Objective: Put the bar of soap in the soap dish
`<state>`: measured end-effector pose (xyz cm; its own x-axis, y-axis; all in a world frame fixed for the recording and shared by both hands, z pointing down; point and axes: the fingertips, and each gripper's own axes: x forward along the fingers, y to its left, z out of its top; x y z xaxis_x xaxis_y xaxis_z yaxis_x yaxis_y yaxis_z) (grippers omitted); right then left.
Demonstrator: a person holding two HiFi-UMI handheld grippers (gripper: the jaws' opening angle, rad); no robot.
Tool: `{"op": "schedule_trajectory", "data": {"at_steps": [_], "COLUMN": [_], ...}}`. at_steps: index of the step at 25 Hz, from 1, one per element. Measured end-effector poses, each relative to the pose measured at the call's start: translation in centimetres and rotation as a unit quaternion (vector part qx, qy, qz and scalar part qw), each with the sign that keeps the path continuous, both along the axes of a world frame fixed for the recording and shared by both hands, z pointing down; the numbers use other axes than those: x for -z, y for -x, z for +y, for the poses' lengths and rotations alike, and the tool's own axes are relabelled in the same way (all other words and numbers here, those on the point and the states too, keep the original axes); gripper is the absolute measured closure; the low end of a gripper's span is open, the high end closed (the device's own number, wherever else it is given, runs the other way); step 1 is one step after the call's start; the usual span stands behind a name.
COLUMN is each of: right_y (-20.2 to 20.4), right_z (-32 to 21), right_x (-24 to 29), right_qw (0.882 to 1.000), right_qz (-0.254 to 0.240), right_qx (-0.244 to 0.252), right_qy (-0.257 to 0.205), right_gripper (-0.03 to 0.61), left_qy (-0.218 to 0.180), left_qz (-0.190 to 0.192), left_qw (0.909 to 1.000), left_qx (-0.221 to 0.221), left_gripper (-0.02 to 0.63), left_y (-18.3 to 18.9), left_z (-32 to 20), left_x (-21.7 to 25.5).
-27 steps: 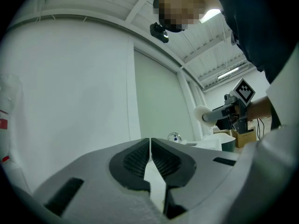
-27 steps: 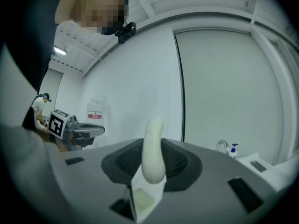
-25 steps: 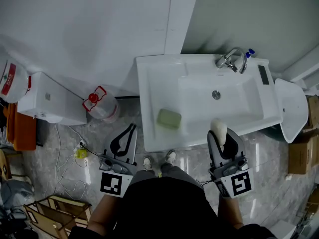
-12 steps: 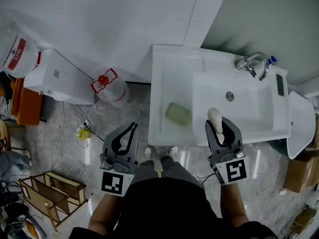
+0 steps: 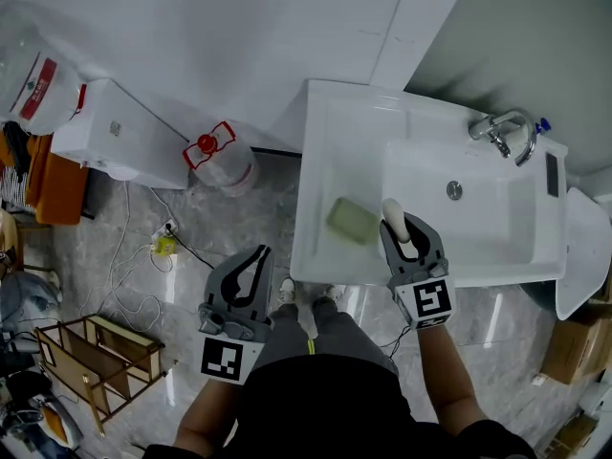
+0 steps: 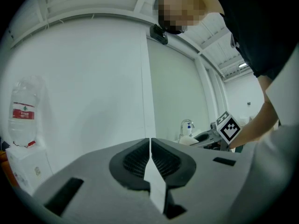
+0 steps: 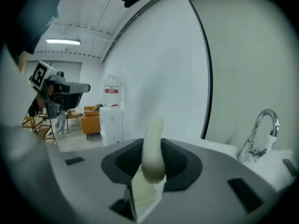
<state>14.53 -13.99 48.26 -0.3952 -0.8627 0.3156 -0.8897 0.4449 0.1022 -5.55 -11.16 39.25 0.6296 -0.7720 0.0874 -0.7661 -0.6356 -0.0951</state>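
Head view showed the person standing at a white washbasin (image 5: 330, 127), a gripper in each hand. The right gripper (image 5: 404, 231) reached over the basin's front edge, its jaws closed on the bar of soap (image 5: 392, 218), a pale cream bar held edge-on with its far end sticking out past the jaw tips. The soap hung just to the right of the green soap dish (image 5: 351, 221), which lay on the flat ledge to the left of the bowl; whether the bar touched the dish could not be told from above. In the right gripper view the soap (image 7: 153, 149) stood upright between the two dark pads, pinched on both sides by that gripper (image 7: 152, 158), and the chrome faucet (image 7: 259, 132) rose at the right. That faucet (image 5: 504, 131) sat at the bowl's far right corner in the head view. The left gripper (image 5: 256, 256) hung over the grey marble floor (image 5: 143, 213), left of the basin and well apart from it. In the left gripper view its jaws (image 6: 150, 146) met along one thin line with nothing between them. A water jug with a red cap (image 5: 222, 163) stood on the floor by the wall.
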Motion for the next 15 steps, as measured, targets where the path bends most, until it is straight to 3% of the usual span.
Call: {"op": "schedule_trajectory", "data": {"at_steps": [10,15], "right_y": [3.1,3.4], "right_z": [-0.8,-1.3], "right_x": [-6.2,-9.9], "right_qw": [0.994,0.985], "right_qz": [0.076,0.136], "right_qx": [0.063,0.085], "right_qy": [0.037,0.058], "right_gripper": [0.456,0.456], "left_qy": [0.009,0.018], "left_qz": [-0.005,-0.008], "left_qw": [0.9998,0.9995], "left_qx": [0.018,0.023], "left_gripper": [0.584,0.584], "left_y": [1.0,1.1], "left_z": [-0.3,-0.2], "left_x": [-0.4,-0.9]}}
